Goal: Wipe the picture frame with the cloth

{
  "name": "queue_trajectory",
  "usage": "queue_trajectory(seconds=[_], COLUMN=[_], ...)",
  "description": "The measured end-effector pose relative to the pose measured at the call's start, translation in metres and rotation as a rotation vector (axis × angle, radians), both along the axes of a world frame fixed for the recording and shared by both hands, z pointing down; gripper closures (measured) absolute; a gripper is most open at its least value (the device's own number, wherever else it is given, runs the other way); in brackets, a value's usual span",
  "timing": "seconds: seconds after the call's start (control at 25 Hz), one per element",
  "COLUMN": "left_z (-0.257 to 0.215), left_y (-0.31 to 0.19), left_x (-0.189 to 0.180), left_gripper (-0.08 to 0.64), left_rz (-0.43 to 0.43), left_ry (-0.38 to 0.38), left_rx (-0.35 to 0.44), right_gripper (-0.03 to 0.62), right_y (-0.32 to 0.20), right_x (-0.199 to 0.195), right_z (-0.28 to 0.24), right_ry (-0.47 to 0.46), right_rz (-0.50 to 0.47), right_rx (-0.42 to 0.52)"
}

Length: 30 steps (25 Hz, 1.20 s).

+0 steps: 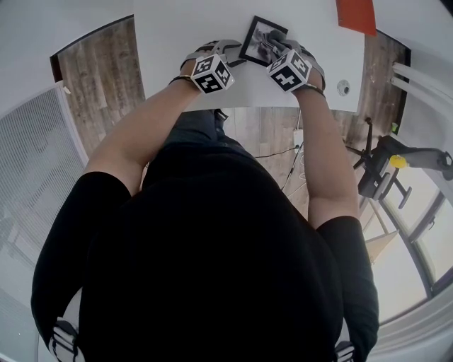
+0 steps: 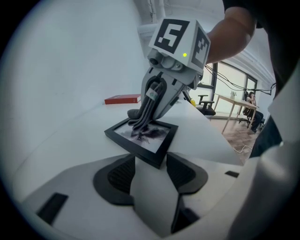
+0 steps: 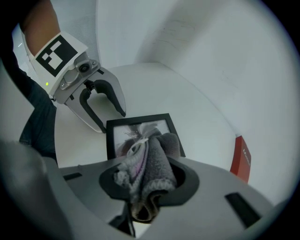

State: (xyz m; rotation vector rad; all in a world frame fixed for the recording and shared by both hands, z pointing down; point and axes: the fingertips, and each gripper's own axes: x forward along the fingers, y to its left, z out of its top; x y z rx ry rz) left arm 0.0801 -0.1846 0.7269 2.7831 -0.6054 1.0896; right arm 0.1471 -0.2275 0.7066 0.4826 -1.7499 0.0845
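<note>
Lying flat on the white surface [image 1: 177,28] is a black-edged square picture frame [image 1: 256,39] holding a monochrome print, set toward the far side, ahead of both hands.

Item, right hand-held gripper [image 3: 147,180]: pointing steeply down over the frame [image 3: 140,125], its jaws are clamping a folded grey knit cloth [image 3: 150,164]. The bunched cloth is filling the gap between the jaws and sticking out beyond them. In the left gripper view this hand-held gripper [image 2: 140,123] is pressing the cloth [image 2: 133,114] onto the glass near the frame's [image 2: 161,136] far edge.

Item, left hand-held gripper [image 2: 151,168]: its jaws are standing wide apart, with the frame's near corner sitting between the two pads. Whether the pads are actually touching the moulding is not clear. The right gripper view is showing the same hand-held gripper [image 3: 112,121] straddling that corner, tilted down toward the surface [image 3: 154,89].

Item, flat red rectangular box [image 3: 241,161]: resting on the surface [image 2: 70,126] well apart from the frame, near the far edge [image 1: 356,14].

In the head view both hand-held grippers, left [image 1: 230,56] and right [image 1: 272,46], are meeting at the frame, marker cubes facing up.
</note>
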Motion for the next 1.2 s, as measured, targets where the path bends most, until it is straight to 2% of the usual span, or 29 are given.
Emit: queue_trajectory(seconds=[0.48, 1.2], left_z=[0.001, 0.000], left_y=[-0.002, -0.001], left_x=[0.001, 0.001], left_gripper=[0.341, 0.342], left_rz=[-0.004, -0.003], left_ry=[0.000, -0.001], left_rx=[0.005, 0.006], right_gripper=[0.489, 0.489], right_y=[0.034, 0.062], right_x=[-0.004, -0.008], right_z=[0.000, -0.001], right_ry=[0.002, 0.000], right_rz=[-0.050, -0.063], right_rx=[-0.041, -0.066])
